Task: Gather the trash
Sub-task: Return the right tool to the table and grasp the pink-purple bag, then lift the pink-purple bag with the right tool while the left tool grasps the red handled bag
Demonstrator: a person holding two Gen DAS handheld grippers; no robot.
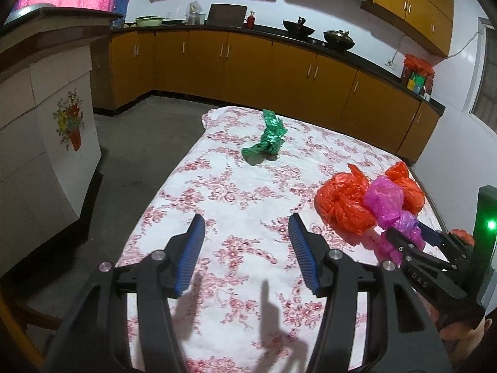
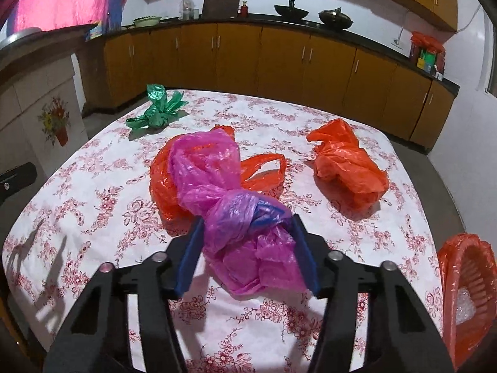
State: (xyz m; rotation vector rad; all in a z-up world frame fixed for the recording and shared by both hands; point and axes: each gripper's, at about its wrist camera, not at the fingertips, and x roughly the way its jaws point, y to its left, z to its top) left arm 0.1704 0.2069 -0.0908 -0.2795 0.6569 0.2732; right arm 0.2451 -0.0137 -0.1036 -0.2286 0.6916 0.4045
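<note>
A crumpled pink plastic bag [image 2: 211,168] sits between the blue pads of my right gripper [image 2: 247,220], which is shut on its knotted middle. In the left wrist view the same bag [image 1: 385,199] and right gripper [image 1: 407,230] appear at the right. Behind the pink bag lies an orange bag [image 2: 161,180] with loop handles. A second orange bag [image 2: 351,168] rests further right. A green bag [image 2: 158,108] lies at the table's far left corner. My left gripper [image 1: 246,220] hovers open over the flowered tablecloth [image 1: 236,192], with nothing between its fingers.
A basket lined with an orange bag [image 2: 466,286] stands off the table's right side, with something white inside. Yellow kitchen cabinets [image 2: 279,59] run along the far wall. A white cupboard [image 1: 46,143] stands to the left across the grey floor.
</note>
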